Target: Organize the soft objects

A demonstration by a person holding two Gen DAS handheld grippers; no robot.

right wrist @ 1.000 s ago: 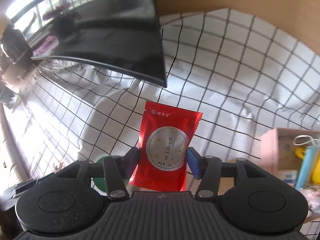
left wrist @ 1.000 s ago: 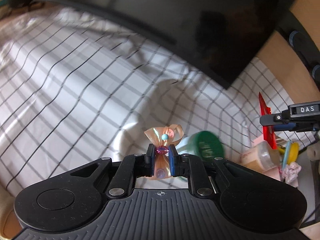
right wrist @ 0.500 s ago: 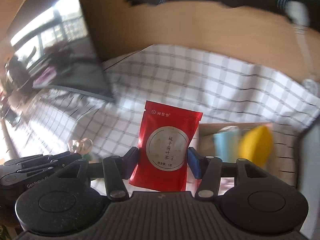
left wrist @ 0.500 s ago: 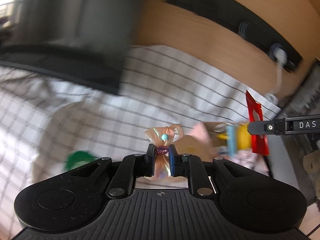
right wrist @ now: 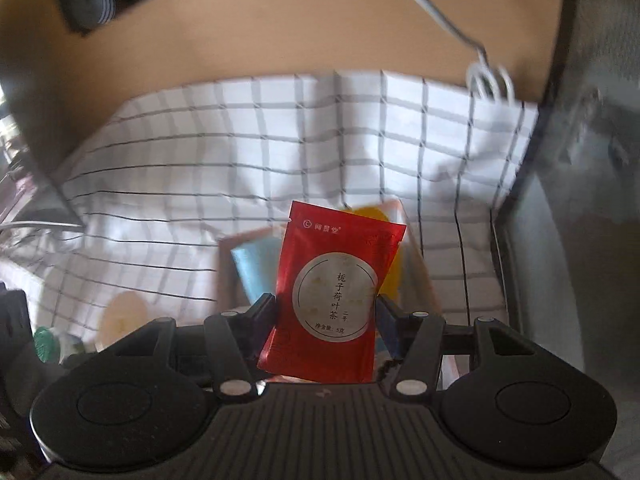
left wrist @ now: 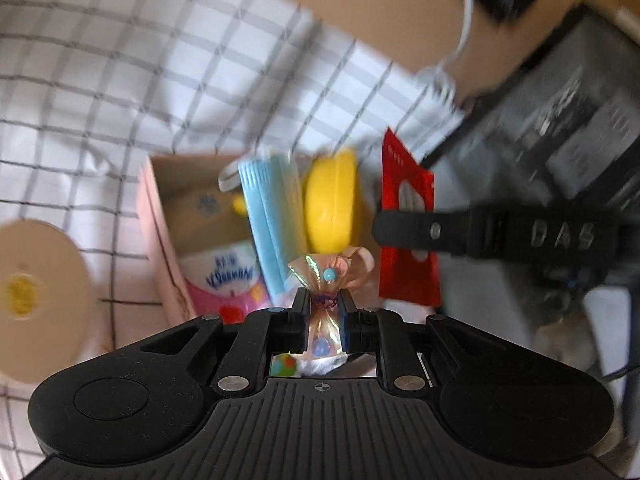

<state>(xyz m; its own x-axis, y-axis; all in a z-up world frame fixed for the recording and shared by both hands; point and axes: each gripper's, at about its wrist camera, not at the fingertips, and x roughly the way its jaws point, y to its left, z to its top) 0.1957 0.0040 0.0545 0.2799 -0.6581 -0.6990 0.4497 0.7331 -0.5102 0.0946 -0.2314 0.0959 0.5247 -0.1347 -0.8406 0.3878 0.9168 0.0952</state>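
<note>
Our right gripper (right wrist: 326,312) clamps a glossy red tea sachet (right wrist: 334,304) upright, long axis vertical, above the cardboard box (left wrist: 154,216). Our left gripper (left wrist: 324,306) pinches a shimmering cellophane candy (left wrist: 326,280), twisted end up.

The left tongs (left wrist: 324,304) point steeply downward, their jaws drawn nearly together and clamped on the neck of a small iridescent bow-shaped packet (left wrist: 325,280). The right tongs (right wrist: 326,312) also point steeply downward, jaws set about half apart and pressing both side edges of an upright red sachet (right wrist: 334,300). Relative to that sachet, the right tongs' black finger crosses its face in the left wrist view, to the right of the left tongs.
</note>
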